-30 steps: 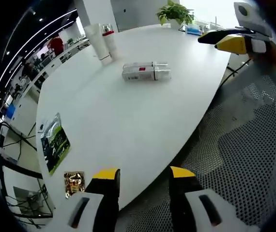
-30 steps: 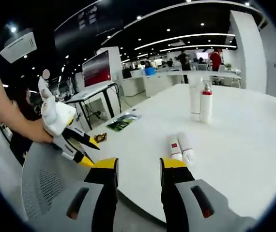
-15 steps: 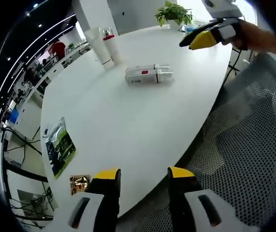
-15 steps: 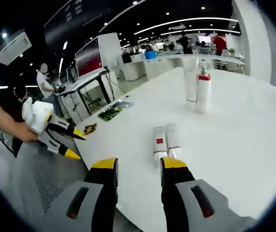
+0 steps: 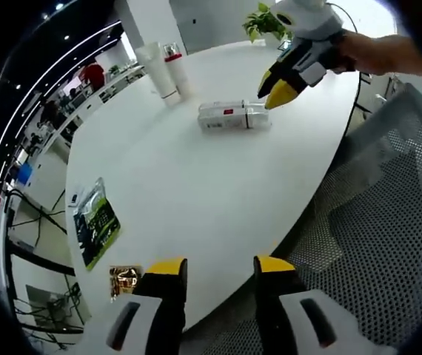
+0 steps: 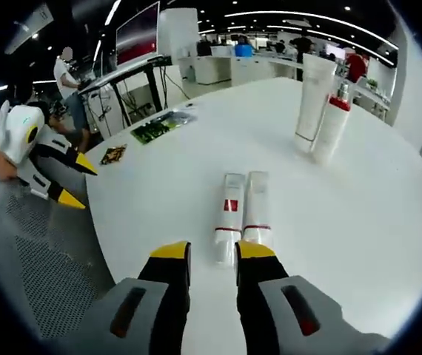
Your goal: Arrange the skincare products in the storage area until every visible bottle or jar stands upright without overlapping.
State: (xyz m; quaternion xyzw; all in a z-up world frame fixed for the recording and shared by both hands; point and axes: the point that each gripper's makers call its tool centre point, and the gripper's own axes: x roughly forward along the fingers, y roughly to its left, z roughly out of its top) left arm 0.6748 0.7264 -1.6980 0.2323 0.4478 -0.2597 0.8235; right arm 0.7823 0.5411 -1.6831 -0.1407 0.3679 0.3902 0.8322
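Two tubes [image 6: 239,216] lie flat, side by side on the tabletop [image 6: 359,222]. Right gripper [image 6: 212,255] hovers just above their caps, fingers slightly apart. Left gripper [image 5: 217,266] waits at the edge, fingers apart.

Two lying tubes [image 6: 239,214] before upright bottles [image 6: 322,111]

Open-plan office interior. A large white rounded table [image 6: 359,222] occupies the foreground, with a grey mesh chair [image 5: 374,237] drawn up at its near edge. A green potted plant [image 5: 264,21] stands at the table's far end beside a white wall. Long white counters [image 6: 248,68] and a dark-legged desk [image 6: 133,78] stand beyond, near a white pillar bearing a red screen [image 6: 138,31]. The dark ceiling carries curved white light strips [image 6: 307,16] and spotlights.
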